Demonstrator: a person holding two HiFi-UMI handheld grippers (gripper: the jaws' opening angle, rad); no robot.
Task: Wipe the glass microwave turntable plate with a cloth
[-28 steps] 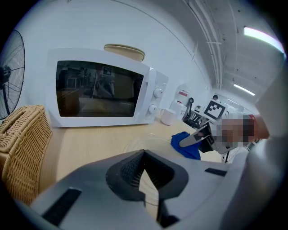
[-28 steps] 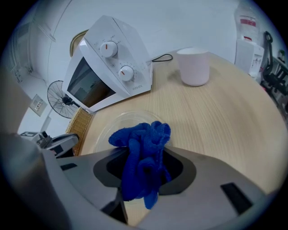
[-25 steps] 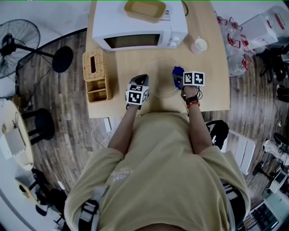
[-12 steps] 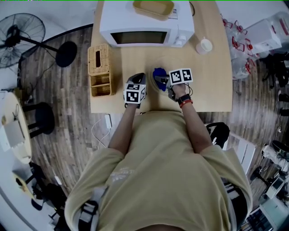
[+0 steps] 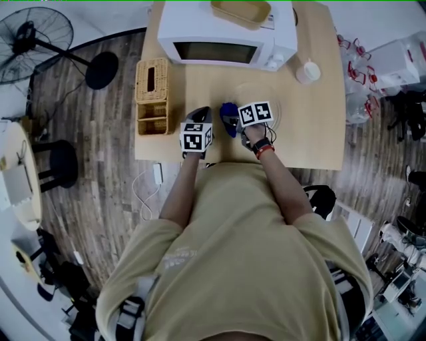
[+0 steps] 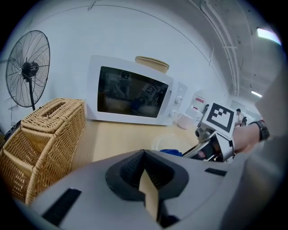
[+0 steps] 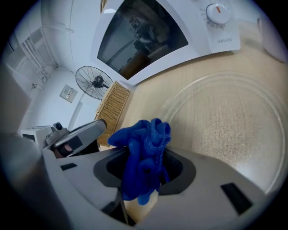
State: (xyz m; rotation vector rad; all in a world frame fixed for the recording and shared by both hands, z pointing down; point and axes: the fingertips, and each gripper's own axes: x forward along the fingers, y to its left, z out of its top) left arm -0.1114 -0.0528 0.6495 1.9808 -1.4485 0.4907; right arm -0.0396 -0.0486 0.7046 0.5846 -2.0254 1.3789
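The glass turntable plate [image 5: 266, 100] lies flat on the wooden table [image 5: 313, 133] in front of the microwave; it also fills the right gripper view [image 7: 225, 121]. My right gripper [image 5: 234, 123] is shut on a bunched blue cloth [image 5: 229, 117] [image 7: 141, 157] and sits over the plate's left rim. My left gripper [image 5: 203, 118] rests just left of the plate, its jaws shut with nothing in them [image 6: 145, 175]. From the left gripper view, the cloth [image 6: 171, 152] and the right gripper [image 6: 211, 143] show beside the plate [image 6: 173, 141].
A white microwave [image 5: 226, 36] with a yellow tray [image 5: 241, 12] on top stands at the table's back. A wicker box and holder [image 5: 153, 96] sit at the left, a white cup [image 5: 308, 70] at the back right. A floor fan [image 5: 40, 40] stands beyond the table.
My right gripper has carried the blue cloth leftward, from the plate's right side to its left rim. The left gripper has stayed beside the plate.
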